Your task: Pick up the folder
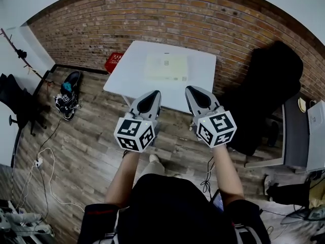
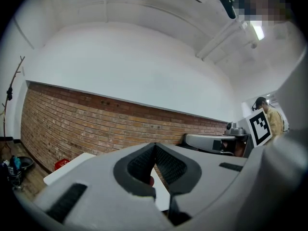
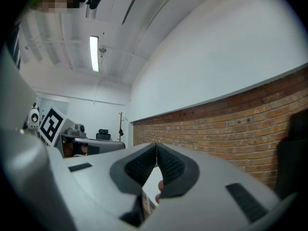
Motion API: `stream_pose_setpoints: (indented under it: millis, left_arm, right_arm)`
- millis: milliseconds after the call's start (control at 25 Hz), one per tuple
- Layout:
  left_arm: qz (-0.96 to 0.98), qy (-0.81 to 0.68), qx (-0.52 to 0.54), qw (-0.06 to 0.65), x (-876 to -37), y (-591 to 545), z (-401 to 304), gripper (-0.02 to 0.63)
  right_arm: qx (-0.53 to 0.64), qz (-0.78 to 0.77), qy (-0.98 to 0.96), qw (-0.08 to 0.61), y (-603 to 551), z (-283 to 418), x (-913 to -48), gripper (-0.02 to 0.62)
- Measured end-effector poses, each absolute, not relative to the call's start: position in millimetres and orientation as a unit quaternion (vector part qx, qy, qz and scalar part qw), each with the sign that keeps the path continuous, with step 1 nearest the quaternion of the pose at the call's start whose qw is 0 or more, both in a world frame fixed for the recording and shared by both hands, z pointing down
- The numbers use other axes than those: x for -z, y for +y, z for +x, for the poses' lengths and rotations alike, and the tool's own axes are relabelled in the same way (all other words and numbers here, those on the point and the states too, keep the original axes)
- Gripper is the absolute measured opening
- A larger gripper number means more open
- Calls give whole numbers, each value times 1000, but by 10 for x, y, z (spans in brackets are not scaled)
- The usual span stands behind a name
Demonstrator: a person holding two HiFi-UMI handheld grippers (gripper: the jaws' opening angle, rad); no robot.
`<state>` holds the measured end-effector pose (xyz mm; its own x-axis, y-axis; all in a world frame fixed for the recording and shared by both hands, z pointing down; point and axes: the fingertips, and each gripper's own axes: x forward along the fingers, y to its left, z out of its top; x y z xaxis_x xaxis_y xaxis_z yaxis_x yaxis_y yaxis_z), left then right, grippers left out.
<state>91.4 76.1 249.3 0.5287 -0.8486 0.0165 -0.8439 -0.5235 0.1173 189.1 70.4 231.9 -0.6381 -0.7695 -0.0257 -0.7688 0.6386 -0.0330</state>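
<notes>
A pale cream folder (image 1: pixel 166 67) lies flat on the white table (image 1: pixel 122 78) by the brick wall. My left gripper (image 1: pixel 152 96) hangs in the air short of the table's near edge, jaws shut and empty. Beside it on the right, my right gripper (image 1: pixel 194 92) is also shut with nothing in it. In the left gripper view the left gripper (image 2: pixel 154 148) meets at its tips, with a strip of table beyond. In the right gripper view the right gripper (image 3: pixel 156 148) is closed too. Both point level toward the wall.
A black chair with a dark coat (image 1: pixel 266 85) stands right of the table. A red crate (image 1: pixel 112 61) sits on the floor at the table's left. Shoes (image 1: pixel 67 98) and cables (image 1: pixel 43 161) lie on the wood floor at left. A grey desk (image 1: pixel 302 136) is at far right.
</notes>
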Motion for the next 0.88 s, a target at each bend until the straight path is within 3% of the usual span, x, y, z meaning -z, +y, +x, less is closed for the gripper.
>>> stream_pose_setpoints:
  millis: [880]
  left_arm:
    - [876,-475,28,82,-2554,-718,454,14]
  right_arm:
    - [5,-440,898,9,-689,1446,-2265,28]
